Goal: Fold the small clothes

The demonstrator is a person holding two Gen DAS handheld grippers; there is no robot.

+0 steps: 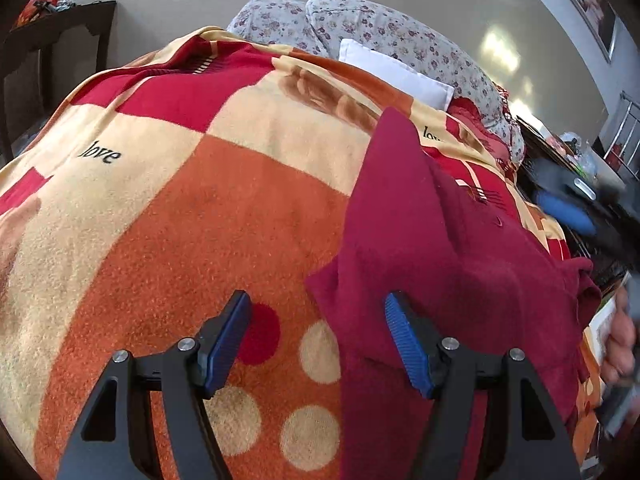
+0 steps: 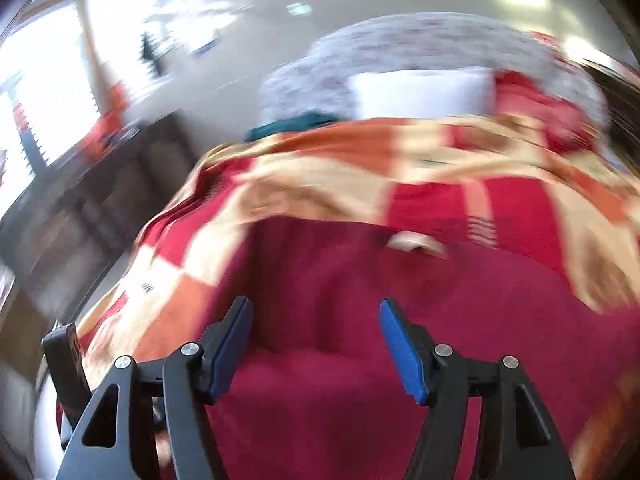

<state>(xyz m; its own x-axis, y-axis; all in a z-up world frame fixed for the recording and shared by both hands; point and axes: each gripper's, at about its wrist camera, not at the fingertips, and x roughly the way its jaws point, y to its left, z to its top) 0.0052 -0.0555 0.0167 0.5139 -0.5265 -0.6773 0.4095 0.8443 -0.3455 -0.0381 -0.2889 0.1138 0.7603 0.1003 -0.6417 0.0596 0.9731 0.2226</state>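
A dark red small garment point(image 1: 448, 240) lies on a patterned blanket point(image 1: 200, 184), right of centre in the left wrist view. My left gripper point(image 1: 318, 308) is open and empty, just above the garment's left edge. The right wrist view is blurred by motion. There the garment point(image 2: 360, 320) fills the lower middle, with a pale label point(image 2: 412, 242) near its far edge. My right gripper point(image 2: 316, 316) is open and empty, just above the garment. The right gripper also shows as a blurred shape with blue in the left wrist view point(image 1: 572, 208).
The blanket is orange, cream and red with dots and the word "love". Floral bedding point(image 1: 360, 28) and a white pillow point(image 1: 396, 72) lie at the far end. A dark table point(image 1: 56, 44) stands at the left. Cluttered furniture point(image 1: 576, 160) stands at the right.
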